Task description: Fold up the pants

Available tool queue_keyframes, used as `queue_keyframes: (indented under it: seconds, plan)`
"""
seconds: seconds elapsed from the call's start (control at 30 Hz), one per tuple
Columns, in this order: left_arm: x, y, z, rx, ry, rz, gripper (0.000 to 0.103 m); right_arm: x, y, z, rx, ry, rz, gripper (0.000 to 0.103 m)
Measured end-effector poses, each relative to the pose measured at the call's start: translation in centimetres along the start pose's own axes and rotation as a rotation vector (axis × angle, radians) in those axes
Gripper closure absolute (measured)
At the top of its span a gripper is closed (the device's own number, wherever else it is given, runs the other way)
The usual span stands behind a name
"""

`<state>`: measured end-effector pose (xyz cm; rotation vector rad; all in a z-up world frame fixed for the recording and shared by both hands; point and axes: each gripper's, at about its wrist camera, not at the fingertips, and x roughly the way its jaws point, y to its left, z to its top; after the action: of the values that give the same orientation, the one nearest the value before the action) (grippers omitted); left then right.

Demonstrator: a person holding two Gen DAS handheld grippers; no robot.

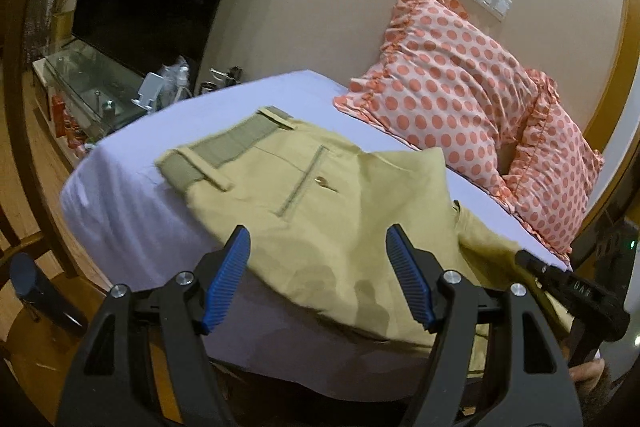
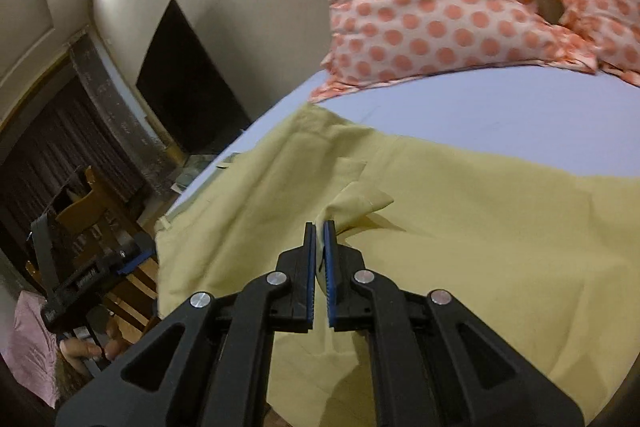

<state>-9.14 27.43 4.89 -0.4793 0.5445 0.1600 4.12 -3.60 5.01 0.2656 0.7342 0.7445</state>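
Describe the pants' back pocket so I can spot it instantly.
On the lavender bed, khaki pants lie beside polka-dot pillows. Just below their grey-green waistband runs a welt pocket slit; a small button beside it marks it.

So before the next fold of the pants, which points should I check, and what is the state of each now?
1. Right tool shut on the pants: ok, a pinch of cloth rises between its pads.
2. Left tool open and free: ok, it holds nothing and hangs over the pants.
3. Waistband flat on the bed sheet: ok.
4. Cloth smooth: not ok, creases around the pinch.
5. Space towards the dotted pillows: ok, bare sheet lies between.
6. Where the leg ends lie: cannot tell, out of view.
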Motion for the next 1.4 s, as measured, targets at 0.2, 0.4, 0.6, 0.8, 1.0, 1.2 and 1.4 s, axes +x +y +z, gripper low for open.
queue_keyframes:
  seconds: [0.2, 0.4, 0.6, 0.8, 1.0, 1.2, 1.4]
  plan:
    - [-0.8, 2.2, -0.2, -0.048, -0.001, 0.024, 0.033, 1.4, 3.9, -1.3, -0.129, 0.058, 0.031, 0.098]
    - [-0.5, 3.8, -1.2, -0.073, 0.030, -0.007, 0.033, 1.8, 3.7, -4.5, -0.178, 0.205, -0.037, 0.040]
    - [-1.0, 4.7, -2.2, -0.114, 0.018, -0.057, 0.031, -5.4, 3.2, -4.4, -0.253, -0.027, -0.168, 0.016]
    - [-0.4, 4.5, -2.3, -0.105, 0.027, -0.055, 0.029, -9.9, -5.2, -5.6, -0.135, -0.014, -0.562, 0.040]
    - [-0.1, 4.3, -2.7, -0.107, 0.042, -0.073, 0.029, -13.7, -7.5, -6.2, -0.025, -0.062, -0.733, 0.041]
    - [0.2, 4.8, -3.3, -0.182, 0.075, -0.170, 0.027, -8.3, 0.7, -4.4, -0.240, -0.069, -0.357, 0.029]
    - [0.7, 4.5, -4.6, -0.258, 0.122, -0.293, 0.025, 1.0, 4.7, -5.5, -0.309, 0.197, -0.211, 0.027]
